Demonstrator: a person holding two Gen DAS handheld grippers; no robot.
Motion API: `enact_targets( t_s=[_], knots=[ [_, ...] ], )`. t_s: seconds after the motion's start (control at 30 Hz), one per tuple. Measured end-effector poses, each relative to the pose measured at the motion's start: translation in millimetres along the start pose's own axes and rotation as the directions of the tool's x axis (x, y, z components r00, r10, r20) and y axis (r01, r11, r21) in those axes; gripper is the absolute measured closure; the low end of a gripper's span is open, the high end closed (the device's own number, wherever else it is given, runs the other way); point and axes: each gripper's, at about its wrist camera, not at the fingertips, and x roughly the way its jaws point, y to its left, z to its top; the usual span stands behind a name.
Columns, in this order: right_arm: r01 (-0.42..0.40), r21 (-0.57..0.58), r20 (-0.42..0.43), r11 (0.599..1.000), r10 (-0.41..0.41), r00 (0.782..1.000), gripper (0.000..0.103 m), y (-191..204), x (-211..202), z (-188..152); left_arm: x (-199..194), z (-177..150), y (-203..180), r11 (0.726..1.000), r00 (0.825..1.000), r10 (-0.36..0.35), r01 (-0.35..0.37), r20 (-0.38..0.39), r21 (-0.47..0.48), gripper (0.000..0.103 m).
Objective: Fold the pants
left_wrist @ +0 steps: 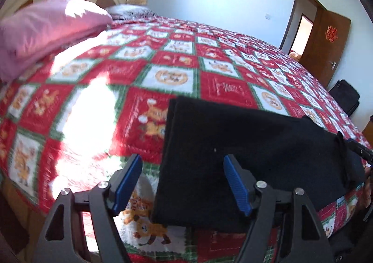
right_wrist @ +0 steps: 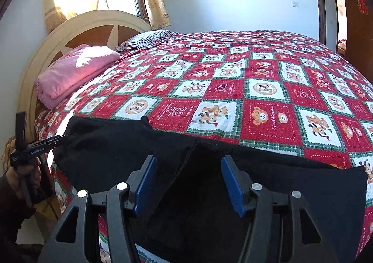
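Black pants (left_wrist: 244, 146) lie folded flat on the near edge of the bed, and show in the right wrist view (right_wrist: 116, 146) too. My left gripper (left_wrist: 183, 165) is open over the pants' left edge, one blue pad (left_wrist: 127, 183) over the quilt, the other over the cloth. My right gripper (right_wrist: 187, 167) is open above the pants, near a raised fold between the pads. The left gripper also shows in the right wrist view (right_wrist: 54, 140) at the pants' left end. The right gripper's tip (left_wrist: 360, 150) shows at the pants' right end.
The bed carries a red, white and green bear-patterned quilt (right_wrist: 233, 90). A folded pink blanket (right_wrist: 74, 69) and a striped pillow (right_wrist: 149, 38) lie by the cream headboard (right_wrist: 93, 23). A brown door (left_wrist: 324, 44) and a black bag (left_wrist: 345, 97) stand beyond the bed.
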Motion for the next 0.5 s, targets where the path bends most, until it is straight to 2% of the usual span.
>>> enact_targets(
  t_s=[0.03, 0.2, 0.27, 0.37, 0.5],
  knots=[
    [0.000, -0.003, 0.000, 1.000, 0.000, 1.000, 0.044, 0.5, -1.7, -1.5, 1.9, -2.1, 2.1, 1.000, 1.000, -0.025, 0.025, 0.006, -0.018, 0.033],
    [-0.001, -0.003, 0.001, 1.000, 0.001, 1.000, 0.044, 3.3, -6.7, -7.7, 1.1, -5.2, 2.5, 0.999, 0.999, -0.041, 0.042, 0.034, -0.023, 0.038],
    [0.001, -0.001, -0.002, 1.000, -0.001, 1.000, 0.044, 3.7, -5.4, -9.3, -0.3, -5.1, -1.9, 0.999, 0.998, -0.050, 0.051, 0.033, -0.017, 0.049],
    [0.002, 0.001, -0.004, 1.000, -0.002, 1.000, 0.044, 4.6, -4.0, -11.5, -0.1, -4.6, -5.9, 1.000, 0.999, -0.025, 0.025, 0.036, -0.003, 0.049],
    [0.000, -0.012, -0.008, 1.000, 0.000, 1.000, 0.043, 8.3, -3.6, -13.7, 5.1, -7.0, 6.2, 0.996, 0.996, -0.074, 0.076, 0.041, -0.050, 0.044]
  ],
)
